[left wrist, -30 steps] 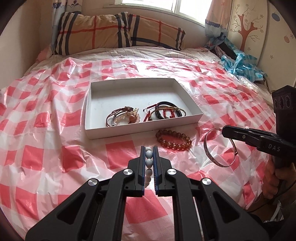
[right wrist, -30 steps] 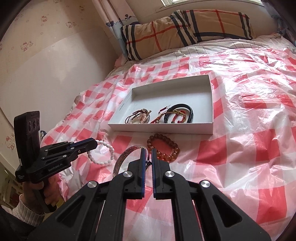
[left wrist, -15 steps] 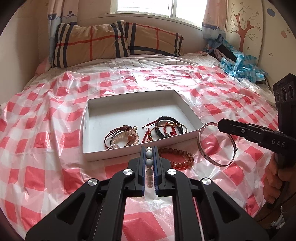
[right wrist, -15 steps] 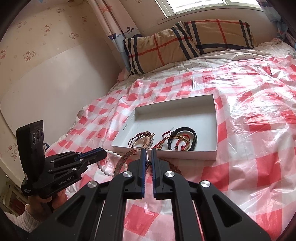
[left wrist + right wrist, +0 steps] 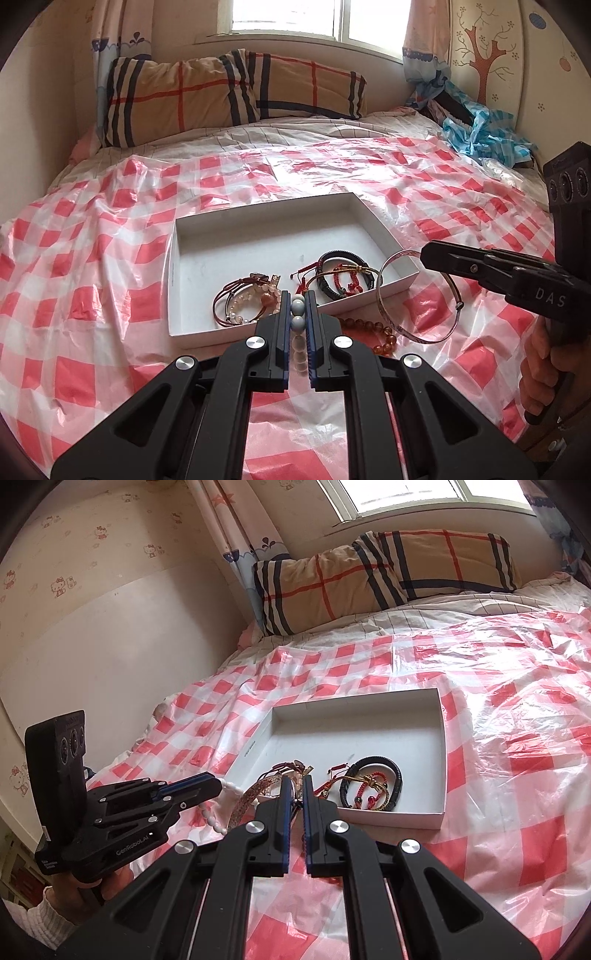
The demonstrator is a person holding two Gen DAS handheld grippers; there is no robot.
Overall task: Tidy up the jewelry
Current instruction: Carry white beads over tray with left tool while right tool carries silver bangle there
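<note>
Now the left claw (image 5: 297, 310) pinches a white bead bracelet (image 5: 297, 324) at the white box's (image 5: 173, 280) 6 o'clock edge; the right claw (image 5: 295, 794) clamps a thin bangle (image 5: 384, 317) at its 4 o'clock corner.

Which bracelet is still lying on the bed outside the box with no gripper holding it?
The amber bead bracelet, lying on the checked sheet just outside the white box; the others are in the box or gripped.
</note>
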